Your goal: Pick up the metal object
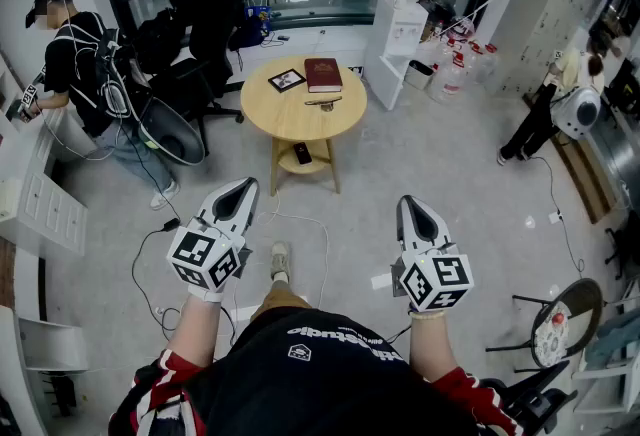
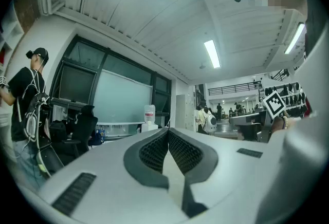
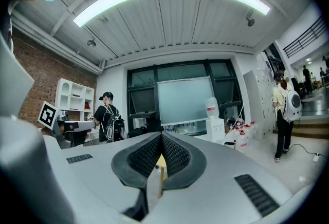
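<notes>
Left gripper (image 1: 238, 192), right gripper (image 1: 417, 212): both clenched, empty. Metal object (image 1: 323, 103) lies on round wooden table (image 1: 262, 114), near red book (image 1: 323, 74), well apart from grippers.

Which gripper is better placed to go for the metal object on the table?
Right, narrowly. Both the left gripper and right gripper are far from the table, jaws shut, but the right gripper view looks straight at the table, where the metal object lies. It must open first.
</notes>
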Demonstrator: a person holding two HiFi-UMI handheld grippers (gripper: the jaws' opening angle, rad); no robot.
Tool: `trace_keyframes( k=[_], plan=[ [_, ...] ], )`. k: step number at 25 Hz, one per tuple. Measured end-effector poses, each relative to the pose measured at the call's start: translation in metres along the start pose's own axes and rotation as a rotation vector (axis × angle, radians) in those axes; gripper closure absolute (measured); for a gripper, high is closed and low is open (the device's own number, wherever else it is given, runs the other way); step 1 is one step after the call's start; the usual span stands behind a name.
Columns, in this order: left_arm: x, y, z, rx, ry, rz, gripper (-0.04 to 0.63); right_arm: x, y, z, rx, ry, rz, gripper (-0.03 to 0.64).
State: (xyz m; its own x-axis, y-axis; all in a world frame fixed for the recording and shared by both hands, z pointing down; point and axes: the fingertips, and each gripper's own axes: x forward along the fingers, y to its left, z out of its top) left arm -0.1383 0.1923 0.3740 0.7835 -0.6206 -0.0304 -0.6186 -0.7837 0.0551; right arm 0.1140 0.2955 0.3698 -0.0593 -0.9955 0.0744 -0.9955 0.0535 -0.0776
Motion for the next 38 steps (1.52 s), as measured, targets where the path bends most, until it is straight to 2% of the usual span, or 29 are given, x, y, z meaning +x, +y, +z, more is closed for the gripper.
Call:
trace_keyframes(
  k=[10, 38],
  plan=[
    [0.008, 0.007, 0.000, -0.005, 0.006, 0.004, 0.577, 0.009, -0.008, 0.001, 0.002, 0.002, -0.007, 0.595],
    [0.026, 0.045, -0.015, -0.037, 0.033, 0.053, 0.577, 0.065, -0.008, 0.000, 0.038, 0.025, 0.050, 0.595]
  ],
)
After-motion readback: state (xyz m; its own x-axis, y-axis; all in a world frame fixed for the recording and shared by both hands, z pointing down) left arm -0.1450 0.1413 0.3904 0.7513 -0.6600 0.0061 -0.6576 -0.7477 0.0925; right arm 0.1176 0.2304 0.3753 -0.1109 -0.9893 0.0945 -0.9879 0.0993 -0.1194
